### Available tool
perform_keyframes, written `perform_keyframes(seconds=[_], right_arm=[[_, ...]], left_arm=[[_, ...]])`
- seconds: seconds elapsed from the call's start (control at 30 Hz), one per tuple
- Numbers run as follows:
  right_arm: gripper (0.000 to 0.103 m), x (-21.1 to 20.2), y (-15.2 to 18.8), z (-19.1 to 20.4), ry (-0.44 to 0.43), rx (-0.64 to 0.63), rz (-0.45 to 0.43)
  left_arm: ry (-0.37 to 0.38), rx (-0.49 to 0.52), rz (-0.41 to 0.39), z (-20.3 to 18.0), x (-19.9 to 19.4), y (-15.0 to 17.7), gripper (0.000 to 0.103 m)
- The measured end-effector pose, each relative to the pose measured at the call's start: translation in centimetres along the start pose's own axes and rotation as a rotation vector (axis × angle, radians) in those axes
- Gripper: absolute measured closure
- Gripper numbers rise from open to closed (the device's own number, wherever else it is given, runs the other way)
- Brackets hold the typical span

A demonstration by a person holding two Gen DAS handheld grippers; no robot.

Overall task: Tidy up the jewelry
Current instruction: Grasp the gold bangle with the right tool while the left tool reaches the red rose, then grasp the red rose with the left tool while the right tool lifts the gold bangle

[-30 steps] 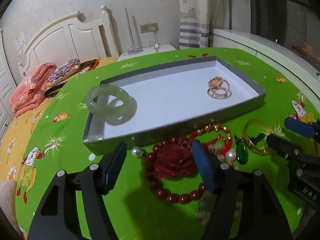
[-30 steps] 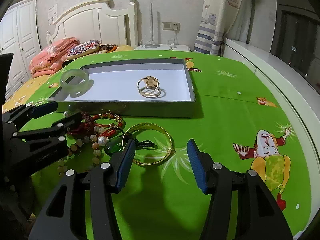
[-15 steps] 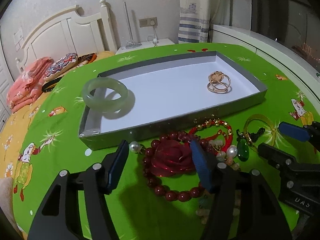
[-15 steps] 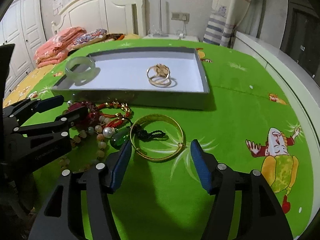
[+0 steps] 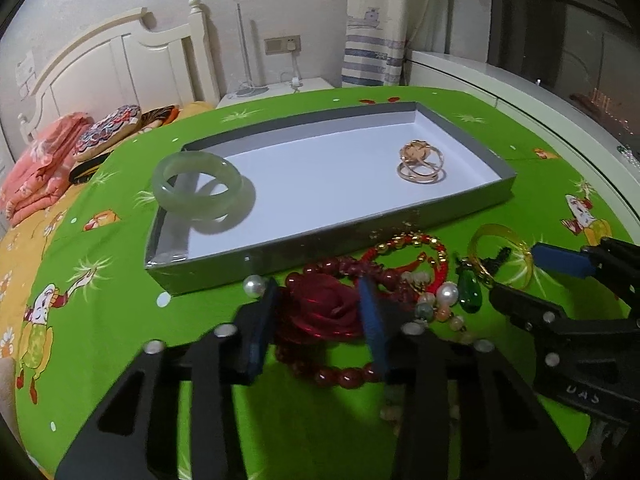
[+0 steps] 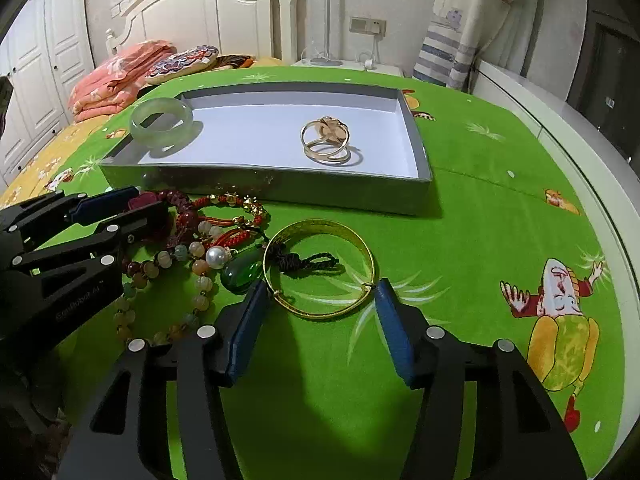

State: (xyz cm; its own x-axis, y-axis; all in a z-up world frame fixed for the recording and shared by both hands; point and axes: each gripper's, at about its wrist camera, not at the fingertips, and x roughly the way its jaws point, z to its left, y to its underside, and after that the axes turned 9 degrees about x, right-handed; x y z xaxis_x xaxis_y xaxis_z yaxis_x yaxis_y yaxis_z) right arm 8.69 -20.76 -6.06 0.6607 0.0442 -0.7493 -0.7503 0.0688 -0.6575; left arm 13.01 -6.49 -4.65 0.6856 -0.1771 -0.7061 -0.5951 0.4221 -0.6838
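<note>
The gold bangle (image 6: 320, 268) lies flat on the green cloth just in front of the grey tray (image 6: 280, 190), with a black knotted cord (image 6: 306, 260) lying across its middle and a green glass pendant (image 6: 240, 268) touching its left edge. The right tool (image 6: 320, 312) stands with its jaws apart, one blue pad at each side of the bangle's near rim. To take it cleanly, I judge the jaws should close across the rim alone, low to the cloth, so the cord and pendant are not dragged along.

Left of the bangle, beside the tray's front wall, sits the tangle: a dark red bead bracelet with a red rose (image 5: 324, 312), a red cord bracelet with gold beads (image 5: 408, 248), and pearls (image 5: 448, 292). The left tool (image 5: 316, 320) brackets the rose, jaws apart, not yet gripping. Lifting slowly should show whether the strands are snagged.

Inside the tray rest a pale jade bangle (image 5: 198, 184) at the left end and gold rings (image 5: 420, 164) towards the right.
</note>
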Motion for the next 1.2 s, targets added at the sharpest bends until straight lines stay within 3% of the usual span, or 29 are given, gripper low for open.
perform_keyframes(seconds=[0.03, 0.07, 0.1, 0.3, 0.33, 0.4, 0.47, 0.53, 0.77, 0.87, 0.9, 0.93, 1.0, 1.2], right_arm=[[0.057, -0.1, 0.0, 0.1, 0.003, -0.004, -0.008], [0.081, -0.2, 0.1, 0.2, 0.017, -0.011, -0.021], [0.091, -0.3, 0.2, 0.1, 0.024, -0.008, -0.025], [0.086, -0.4, -0.2, -1.3, -0.038, 0.065, -0.005], [0.080, -0.3, -0.3, -1.6, -0.056, 0.077, 0.004], [0.042, -0.7, -0.3, -2.0, -0.087, 0.102, -0.005], [0.037, -1.4, -0.5, -2.1, -0.112, 0.111, -0.034], [0.039, -1.8, -0.7, -2.2, -0.091, 0.110, -0.053], [0.073, 1.0, -3.2, -3.6, -0.005, 0.150, 0.016], [0.081, 2.1, -3.5, -2.8, 0.052, 0.089, 0.040], [0.091, 2.1, -3.4, -2.2, 0.061, 0.054, 0.037], [0.094, 2.1, -3.2, -1.8, 0.069, 0.029, 0.032], [0.098, 1.9, -2.5, -0.8, 0.094, -0.026, 0.003], [0.099, -0.3, -1.8, -1.6, 0.026, 0.024, -0.095]], left_arm=[[-0.002, 0.004, -0.003, -0.1, -0.1, 0.0, 0.068], [0.000, 0.003, -0.004, -0.1, -0.1, 0.0, 0.068], [0.005, -0.002, -0.009, 0.0, -0.2, 0.0, 0.069], [0.033, -0.035, -0.044, 0.6, -0.8, 0.3, 0.069], [0.036, -0.037, -0.045, 0.7, -0.8, 0.3, 0.069], [0.045, -0.043, -0.043, 0.8, -0.8, 0.3, 0.068], [0.058, -0.045, -0.033, 0.8, -0.6, 0.2, 0.068], [0.057, -0.052, -0.029, 1.0, -0.5, 0.2, 0.067], [0.056, -0.021, -0.012, 0.4, -0.2, 0.1, 0.066], [0.054, -0.001, -0.011, 0.1, -0.1, 0.1, 0.068], [0.056, -0.001, -0.011, 0.1, -0.1, 0.0, 0.068], [0.060, -0.002, -0.011, 0.2, 0.0, 0.0, 0.068], [0.067, -0.004, -0.020, 0.2, -0.2, 0.1, 0.069], [0.058, -0.056, -0.147, 1.2, -2.3, 0.7, 0.069]])
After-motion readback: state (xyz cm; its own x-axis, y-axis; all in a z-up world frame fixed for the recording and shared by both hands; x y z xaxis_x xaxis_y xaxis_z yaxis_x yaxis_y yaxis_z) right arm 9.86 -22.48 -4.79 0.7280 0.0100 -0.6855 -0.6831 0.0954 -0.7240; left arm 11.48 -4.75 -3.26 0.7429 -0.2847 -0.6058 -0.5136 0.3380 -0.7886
